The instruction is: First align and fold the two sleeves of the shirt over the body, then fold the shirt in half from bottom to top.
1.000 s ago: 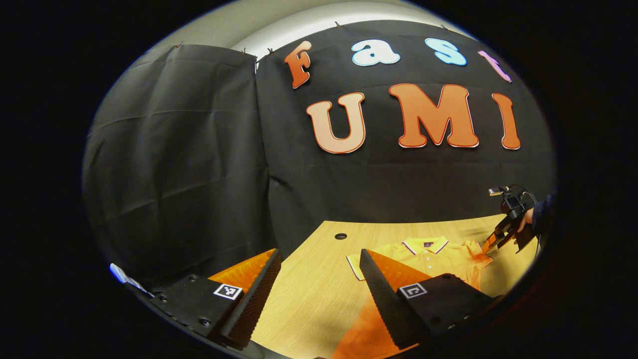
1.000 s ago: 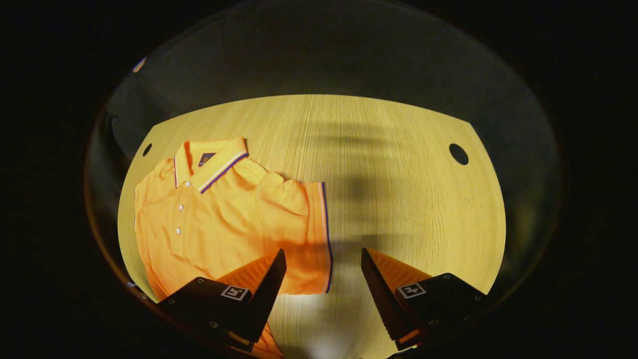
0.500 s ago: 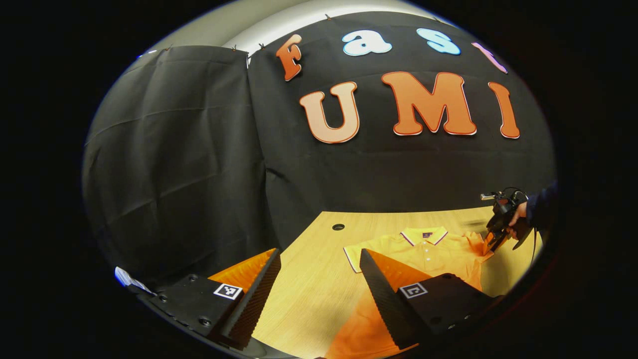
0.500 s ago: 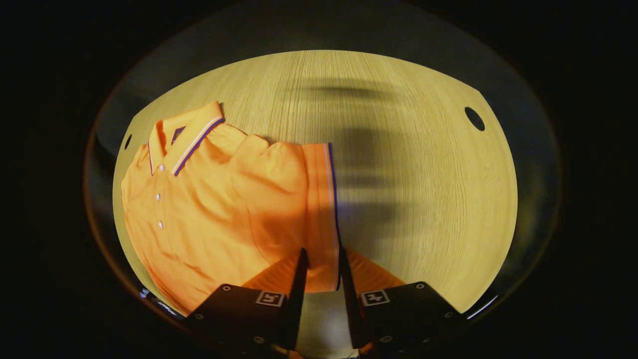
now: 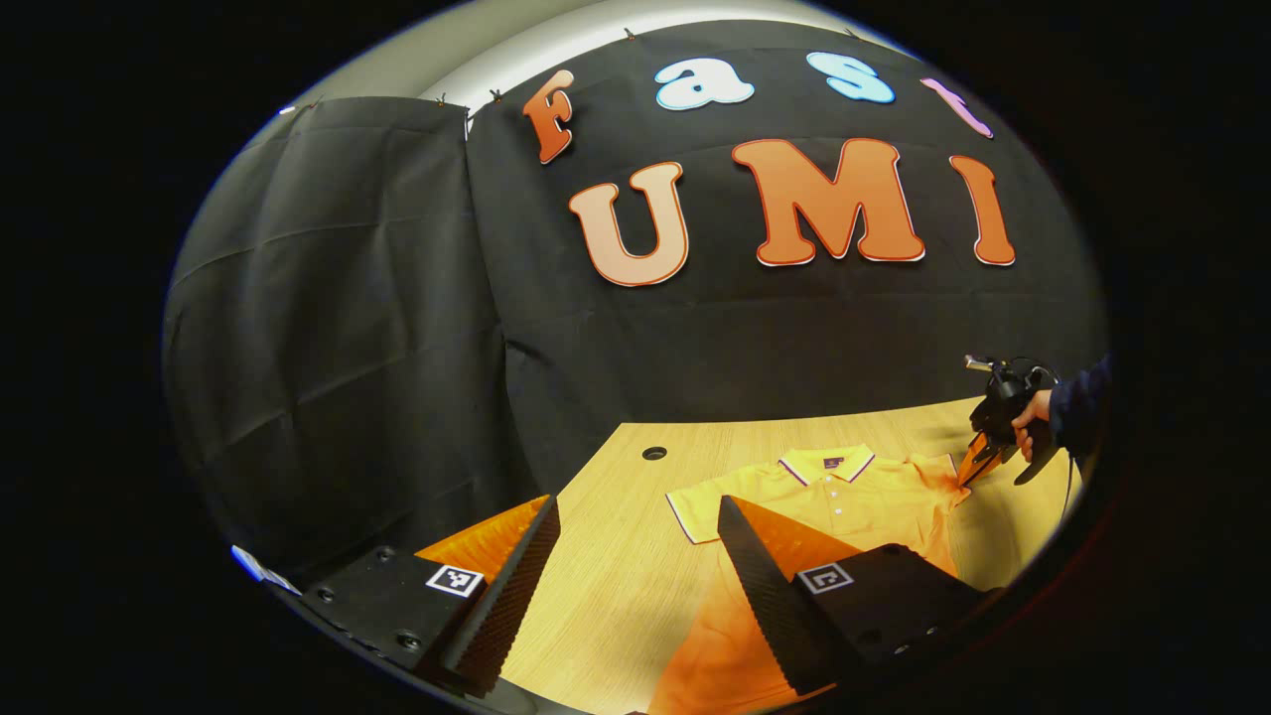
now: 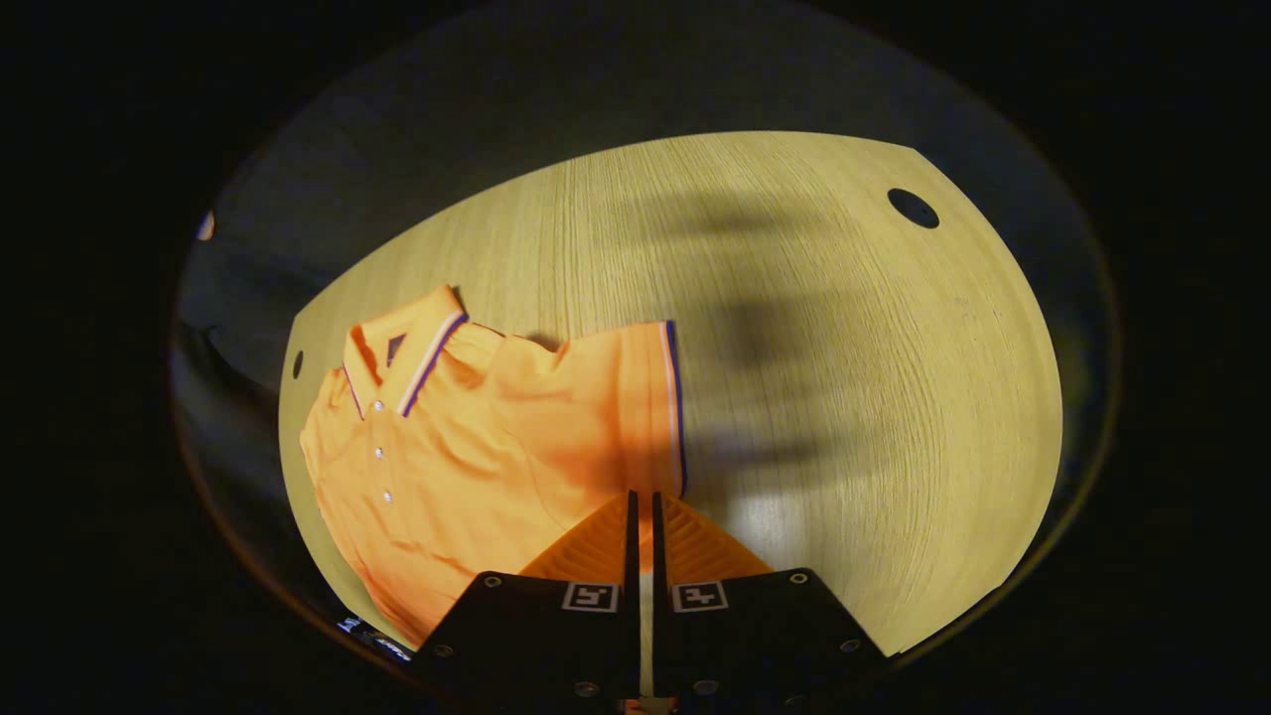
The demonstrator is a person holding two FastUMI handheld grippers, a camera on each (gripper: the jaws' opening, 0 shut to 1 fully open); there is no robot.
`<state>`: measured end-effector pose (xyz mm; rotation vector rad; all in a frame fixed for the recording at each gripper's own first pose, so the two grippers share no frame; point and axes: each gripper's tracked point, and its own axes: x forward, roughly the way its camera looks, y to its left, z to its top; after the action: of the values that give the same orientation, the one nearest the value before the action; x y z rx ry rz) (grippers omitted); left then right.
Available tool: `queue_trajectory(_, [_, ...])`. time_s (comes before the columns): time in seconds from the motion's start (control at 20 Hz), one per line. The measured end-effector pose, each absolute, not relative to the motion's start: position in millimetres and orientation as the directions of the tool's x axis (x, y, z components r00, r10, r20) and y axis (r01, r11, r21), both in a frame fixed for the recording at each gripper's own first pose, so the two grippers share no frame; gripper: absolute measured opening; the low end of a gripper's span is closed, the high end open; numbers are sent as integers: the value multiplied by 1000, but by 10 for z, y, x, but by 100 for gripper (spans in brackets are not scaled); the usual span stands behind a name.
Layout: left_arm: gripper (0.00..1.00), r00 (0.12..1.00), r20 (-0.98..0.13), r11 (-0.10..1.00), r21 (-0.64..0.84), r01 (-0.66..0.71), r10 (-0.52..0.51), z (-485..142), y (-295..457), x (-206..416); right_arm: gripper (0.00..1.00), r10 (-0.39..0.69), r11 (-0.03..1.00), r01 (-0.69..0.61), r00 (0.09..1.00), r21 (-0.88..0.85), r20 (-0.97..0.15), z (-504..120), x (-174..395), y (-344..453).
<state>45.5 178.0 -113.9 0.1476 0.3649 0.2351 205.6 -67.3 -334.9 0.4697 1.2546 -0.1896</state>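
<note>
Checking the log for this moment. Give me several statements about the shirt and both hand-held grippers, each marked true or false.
1. The right hand-held gripper is pinched on the sleeve of the shirt. True.
2. The left hand-held gripper is shut. False: its fingers stand wide apart, holding nothing.
3. The shirt's collar is folded under the body. False: it lies on top, buttons showing.
4. The shirt lies on a wooden table. True.

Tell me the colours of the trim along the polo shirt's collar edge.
White and dark purple stripes on the orange collar, clearest in the right gripper view.
</note>
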Motion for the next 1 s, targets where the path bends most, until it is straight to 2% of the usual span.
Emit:
queue_trajectory(0.1, [100,909,-344,969,158,-192,236,-1169,1847,528,3,116,883,390,356,260,-927,-3200,2132,-626])
queue_trajectory(0.15, [99,911,-344,971,151,-187,229,-1193,1877,557,4,93,890,391,346,233,-934,-3227,2091,-659])
queue_trajectory(0.25, [99,911,-348,973,151,-177,220,-1201,1970,621,4,64,903,396,261,167,-963,-3352,1884,-717])
queue_trajectory(0.35, [99,910,-356,975,135,-174,212,-1252,2033,635,3,73,887,423,266,185,-961,-3350,1907,-721])
queue_trajectory(0.45, [99,896,-391,976,124,-177,212,-1380,2091,563,22,46,881,444,262,163,-964,-3449,1910,-768])
queue_trajectory(0.55, [99,884,-407,972,128,-195,231,-1440,2211,478,54,31,891,435,229,131,-973,-3567,1871,-769])
queue_trajectory(0.65, [99,872,-411,964,134,-230,266,-1448,2365,443,71,64,895,427,160,127,-985,-3680,1750,-622])
queue_trajectory(0.7, [99,865,-413,958,137,-251,286,-1456,2443,438,67,39,904,418,130,90,-991,-3695,1709,-613])
queue_trajectory(0.75, [99,856,-420,953,139,-268,302,-1457,2492,439,60,-49,906,422,149,19,-988,-3848,1781,-734])
queue_trajectory(0.85, [99,842,-435,948,136,-289,319,-1506,2553,368,19,-26,895,445,152,45,-988,-3759,1799,-646])
queue_trajectory(0.9, [99,841,-434,946,134,-295,323,-1502,2575,359,22,43,882,454,190,127,-981,-3628,1838,-566])
queue_trajectory(0.95, [99,840,-433,945,133,-300,327,-1514,2606,376,13,76,861,478,215,173,-974,-3675,1940,-493])
queue_trajectory(1.0, [99,838,-434,943,134,-303,331,-1509,2632,402,4,57,853,491,247,176,-967,-3574,2007,-533])
